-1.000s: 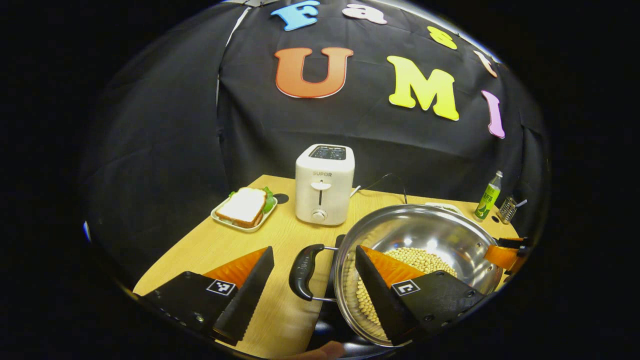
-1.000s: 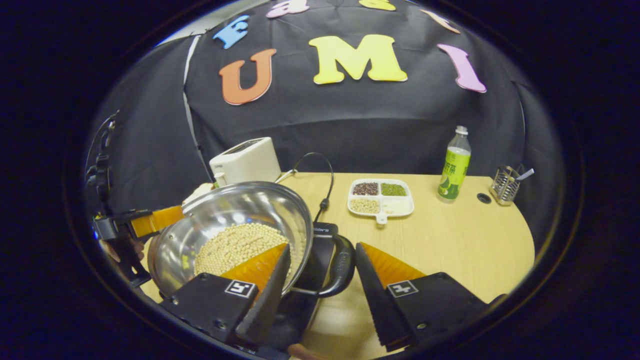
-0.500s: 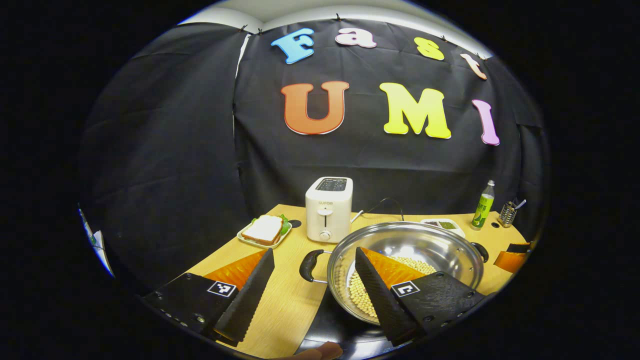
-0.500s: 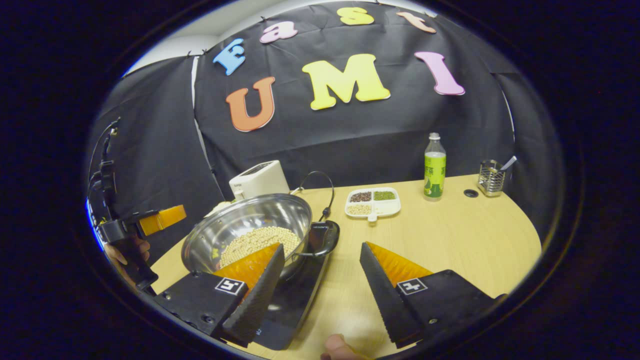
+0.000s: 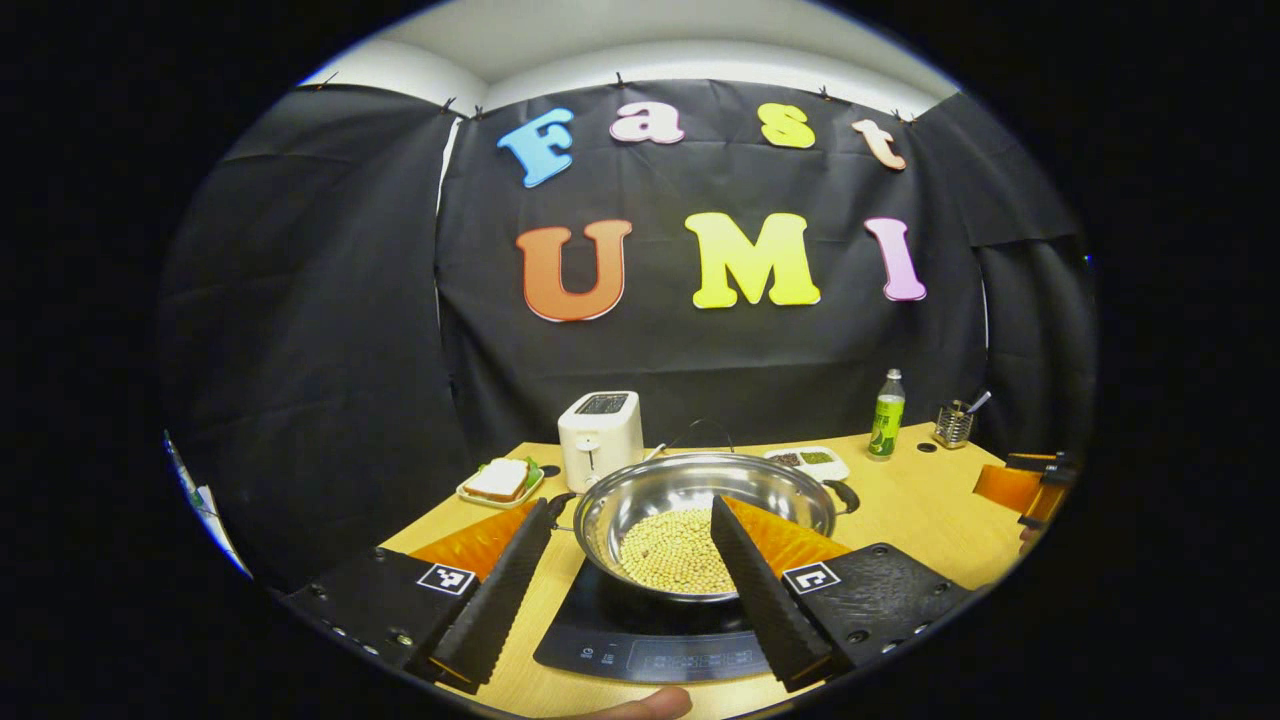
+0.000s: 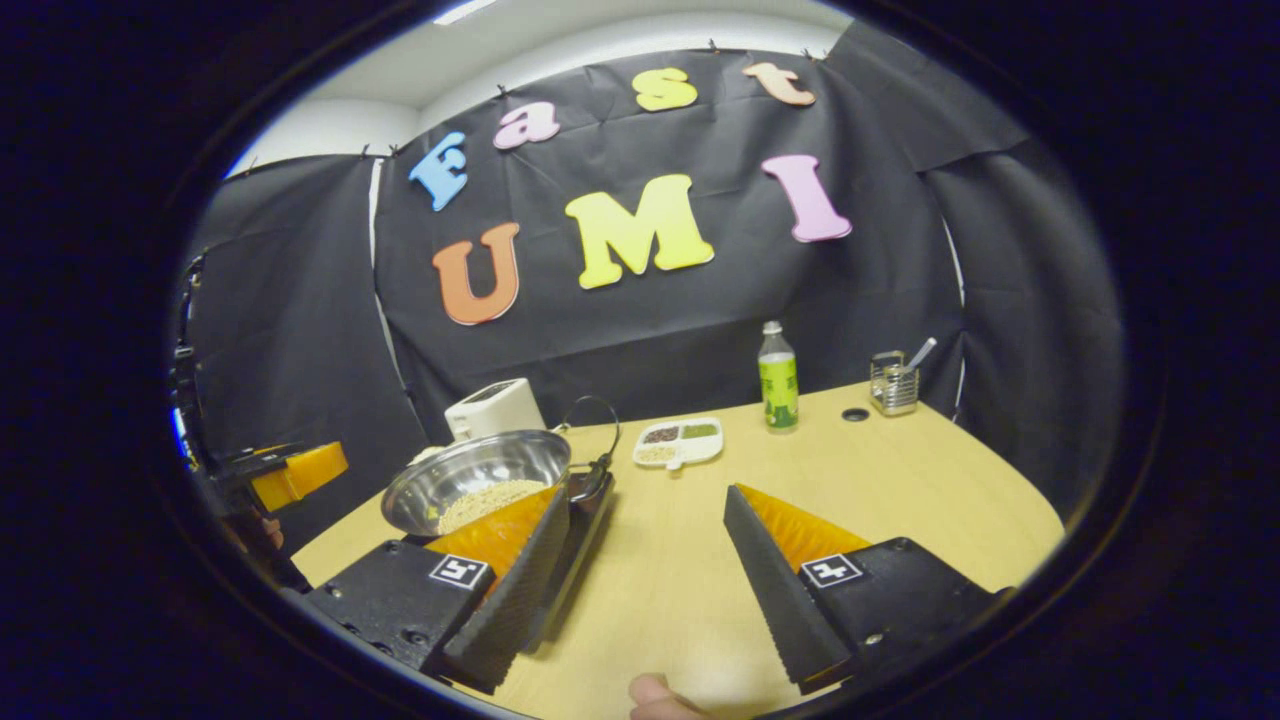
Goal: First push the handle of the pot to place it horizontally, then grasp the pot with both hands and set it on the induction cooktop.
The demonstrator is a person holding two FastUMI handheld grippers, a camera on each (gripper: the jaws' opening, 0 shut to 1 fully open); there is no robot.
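Steel pot (image 5: 700, 490) on cooktop (image 5: 640, 640), beyond parted jaws

My left tool (image 5: 622, 585) consists of two wedge-shaped fingers (image 5: 492, 600) with serrated inner edges and ribbed side faces. Each finger is mounted on a textured black plate fastened with small screws, and each plate carries a square black-and-white fiducial marker (image 5: 443, 578). My right tool (image 6: 640, 585) is built identically: two tapered serrated fingers (image 6: 768, 590), screwed black plates, one marker (image 6: 459, 571) per plate.
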